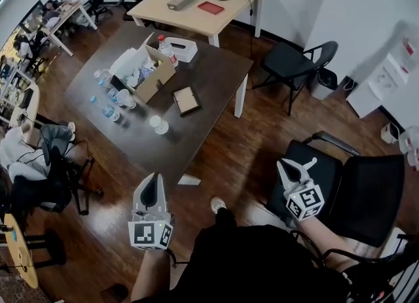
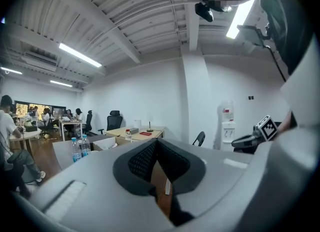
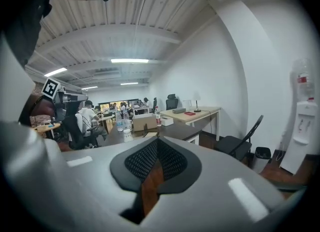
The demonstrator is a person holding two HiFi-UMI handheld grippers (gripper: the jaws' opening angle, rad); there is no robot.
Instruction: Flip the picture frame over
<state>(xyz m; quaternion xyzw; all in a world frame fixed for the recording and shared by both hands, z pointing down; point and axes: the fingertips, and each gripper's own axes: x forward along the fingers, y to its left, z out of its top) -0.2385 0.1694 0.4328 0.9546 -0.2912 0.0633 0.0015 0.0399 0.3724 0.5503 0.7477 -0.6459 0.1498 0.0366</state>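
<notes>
The left gripper (image 1: 153, 182) and the right gripper (image 1: 296, 167) have their jaws pressed together, empty. The frame (image 1: 186, 100) lies on the table (image 1: 213, 72) beside a box (image 1: 145, 76), well apart from both.

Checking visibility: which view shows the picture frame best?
Head view: the picture frame lies fully visible from above on the dark table. Right gripper view: perhaps a distant sliver; left gripper view: not seen.

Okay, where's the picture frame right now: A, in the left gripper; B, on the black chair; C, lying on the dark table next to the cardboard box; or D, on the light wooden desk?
C: the picture frame lies flat on the dark table, right beside the open cardboard box.
</notes>
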